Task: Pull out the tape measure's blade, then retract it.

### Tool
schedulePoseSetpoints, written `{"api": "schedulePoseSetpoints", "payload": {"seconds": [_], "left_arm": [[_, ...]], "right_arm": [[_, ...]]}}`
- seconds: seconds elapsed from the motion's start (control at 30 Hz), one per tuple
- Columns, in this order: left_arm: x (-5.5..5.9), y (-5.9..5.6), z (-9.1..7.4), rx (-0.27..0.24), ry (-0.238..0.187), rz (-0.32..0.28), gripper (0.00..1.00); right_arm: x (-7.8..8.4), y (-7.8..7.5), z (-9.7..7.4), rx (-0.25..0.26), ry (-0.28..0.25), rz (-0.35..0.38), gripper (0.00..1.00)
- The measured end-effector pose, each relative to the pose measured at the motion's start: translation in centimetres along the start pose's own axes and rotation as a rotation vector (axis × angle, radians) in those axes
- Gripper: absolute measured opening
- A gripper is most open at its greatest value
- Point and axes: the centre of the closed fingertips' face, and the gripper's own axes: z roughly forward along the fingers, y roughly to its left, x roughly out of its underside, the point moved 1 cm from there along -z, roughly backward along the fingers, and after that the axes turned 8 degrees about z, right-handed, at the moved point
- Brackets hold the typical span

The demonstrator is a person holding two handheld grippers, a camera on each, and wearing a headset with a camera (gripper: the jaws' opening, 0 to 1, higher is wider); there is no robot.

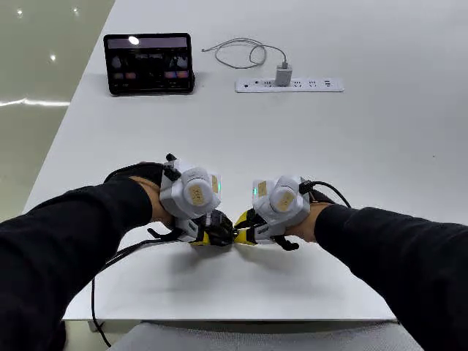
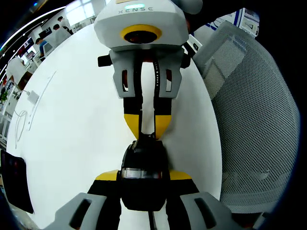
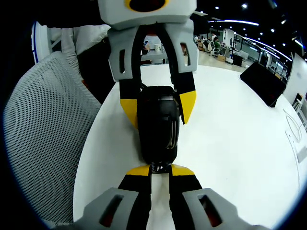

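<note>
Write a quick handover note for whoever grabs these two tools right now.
Left tool: shut on the black tape measure, near the front edge of the white table.
Right tool: shut at the case mouth, apparently pinching the blade end.
Done: both grips set; no blade drawn out yet.
Left: pull the blade out, then retract it.

White workbench (image 1: 351, 139), grey mesh chair (image 2: 259, 120)

Tape measure (image 1: 221, 226) mostly hidden between left gripper (image 1: 211, 236) and right gripper (image 1: 242, 235) — pulled out or not, can't tell. Tablet (image 1: 149, 63) screen unreadable — chair (image 1: 256, 338) cut off below.
</note>
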Motion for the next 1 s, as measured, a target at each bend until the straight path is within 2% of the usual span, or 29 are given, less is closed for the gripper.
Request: {"api": "schedulePoseSetpoints", "payload": {"seconds": [0.33, 0.6, 0.8, 1.0], "left_arm": [[0.0, 0.0, 0.0, -0.002, -0.008, -0.005, 0.32], [0.0, 0.0, 0.0, -0.015, -0.006, -0.013, 0.32], [0.0, 0.0, 0.0, -0.013, -0.008, -0.013, 0.32], [0.0, 0.1, 0.0, -0.015, -0.011, -0.007, 0.32]], "right_arm": [[0.9, -0.2, -0.6, 0.009, 0.021, 0.002, 0.08], [0.8, -0.2, -0.6, 0.016, 0.01, 0.004, 0.11], [0.7, -0.1, 0.0, 0.013, 0.029, -0.026, 0.12], [0.7, -0.2, 0.5, 0.025, 0.031, -0.024, 0.11]]}}
